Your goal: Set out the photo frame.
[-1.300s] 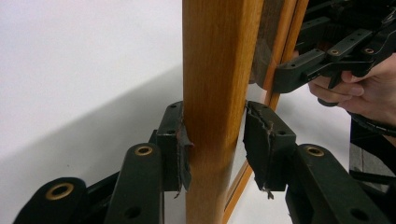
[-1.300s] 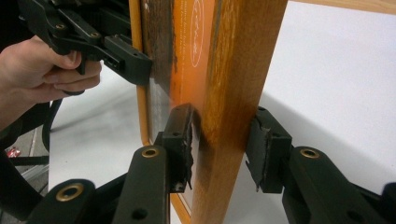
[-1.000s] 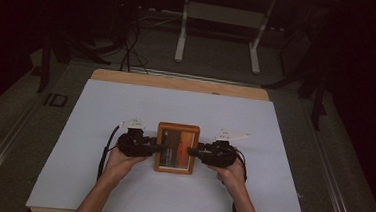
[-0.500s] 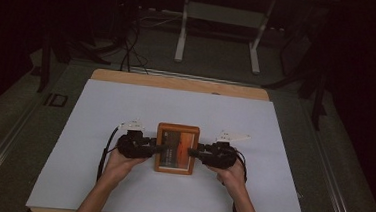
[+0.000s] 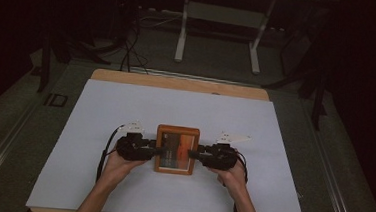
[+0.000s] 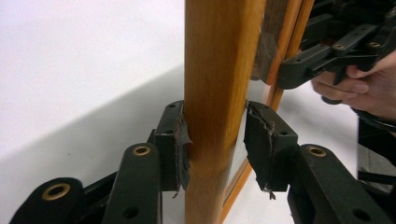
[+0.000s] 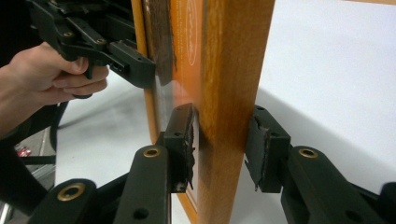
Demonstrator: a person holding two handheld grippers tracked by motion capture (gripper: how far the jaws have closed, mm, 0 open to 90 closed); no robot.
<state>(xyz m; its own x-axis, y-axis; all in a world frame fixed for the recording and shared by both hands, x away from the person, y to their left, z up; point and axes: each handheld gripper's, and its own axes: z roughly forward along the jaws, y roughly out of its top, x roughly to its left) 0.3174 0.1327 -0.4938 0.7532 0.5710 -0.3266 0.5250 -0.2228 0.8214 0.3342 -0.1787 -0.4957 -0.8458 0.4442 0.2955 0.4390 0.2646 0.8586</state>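
Observation:
A wooden picture frame (image 5: 176,149) with an orange picture under glass is at the near middle of the white table cover. My left gripper (image 5: 157,150) is shut on its left rail and my right gripper (image 5: 195,154) on its right rail. In the left gripper view the pads (image 6: 180,140) press both faces of the rail (image 6: 215,70), and the right gripper (image 6: 299,65) holds the far side. In the right gripper view the right gripper (image 7: 222,140) clamps the rail (image 7: 233,70), with the left gripper (image 7: 135,63) opposite. A shadow lies under the frame.
The white cover (image 5: 125,111) spreads wide around the frame on a wooden table (image 5: 177,82). Beyond the far edge, a metal stand (image 5: 216,33) and cables (image 5: 130,47) are on the dark floor. A cable (image 5: 105,150) trails from the left gripper.

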